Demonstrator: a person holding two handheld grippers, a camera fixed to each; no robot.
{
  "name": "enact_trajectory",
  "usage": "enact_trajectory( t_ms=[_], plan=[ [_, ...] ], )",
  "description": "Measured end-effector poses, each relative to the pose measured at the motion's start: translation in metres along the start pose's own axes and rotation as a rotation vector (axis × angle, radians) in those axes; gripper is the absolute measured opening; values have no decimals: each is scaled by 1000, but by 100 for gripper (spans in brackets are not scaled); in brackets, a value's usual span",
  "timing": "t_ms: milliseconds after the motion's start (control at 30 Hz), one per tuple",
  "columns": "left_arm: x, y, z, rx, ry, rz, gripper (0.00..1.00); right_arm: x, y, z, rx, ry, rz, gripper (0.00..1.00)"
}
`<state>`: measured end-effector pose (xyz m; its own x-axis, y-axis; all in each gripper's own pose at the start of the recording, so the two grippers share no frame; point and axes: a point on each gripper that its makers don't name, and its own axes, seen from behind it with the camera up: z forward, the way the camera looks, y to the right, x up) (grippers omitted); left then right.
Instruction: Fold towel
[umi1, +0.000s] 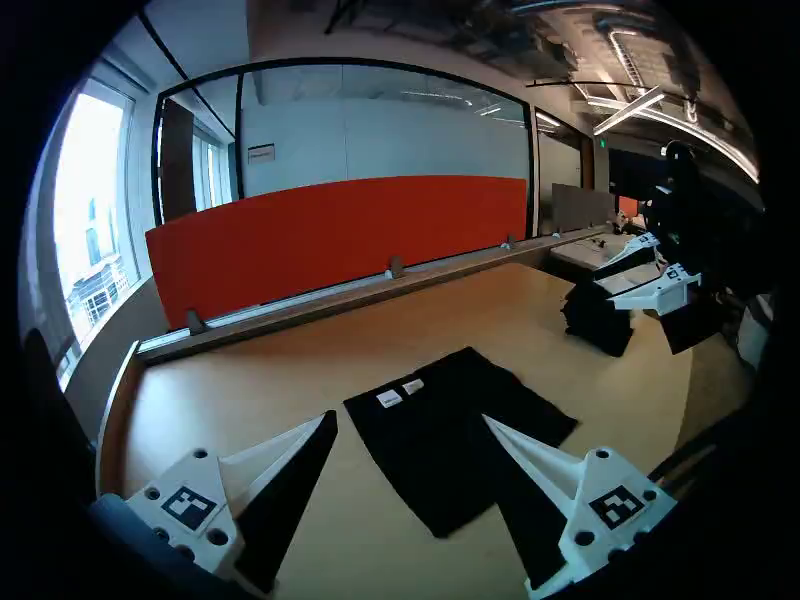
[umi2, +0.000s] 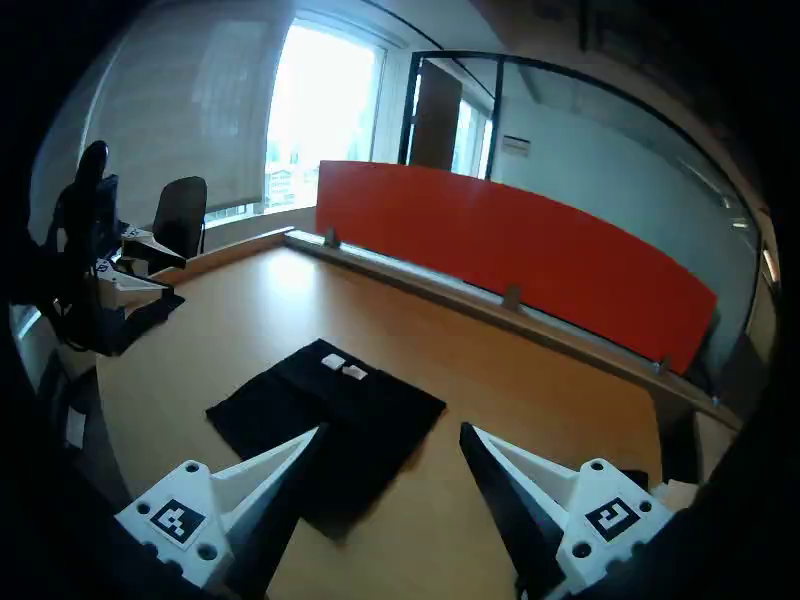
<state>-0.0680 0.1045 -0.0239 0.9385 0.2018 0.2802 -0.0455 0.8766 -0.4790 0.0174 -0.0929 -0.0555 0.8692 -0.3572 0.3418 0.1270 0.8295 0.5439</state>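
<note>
Both tools, the left hand-held gripper (umi1: 408, 417) and the right hand-held gripper (umi2: 391, 427), hung released and empty above the worktop (umi1: 300, 370). The black towel (umi1: 445, 450) lay flat on it, apparently folded at least once; any further fold remained undone.

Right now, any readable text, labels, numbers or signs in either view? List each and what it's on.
Nothing legible.
Two white tags on the black cloth towel: too small to read.
White sign on the glass wall: blurred.
Square black-and-white markers on the left gripper and right gripper: patterns, no letters.
</note>
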Motion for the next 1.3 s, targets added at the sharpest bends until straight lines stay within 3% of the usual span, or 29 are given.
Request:
enact_trajectory(
  t_ms=[300,700,933,1300],
  plan=[
    [-30,17,13,-34,-43,7,97,-22,-7,13,25,-34,-2,100],
    [-70,26,30,-58,-113,34,96,-58,-18,36,59,-85,-15,100],
    [-91,32,40,-79,-152,8,96,-82,-28,51,81,-125,-22,100],
    [-132,41,58,-116,-238,18,96,-123,-43,70,117,-196,-31,100]
  ],
)
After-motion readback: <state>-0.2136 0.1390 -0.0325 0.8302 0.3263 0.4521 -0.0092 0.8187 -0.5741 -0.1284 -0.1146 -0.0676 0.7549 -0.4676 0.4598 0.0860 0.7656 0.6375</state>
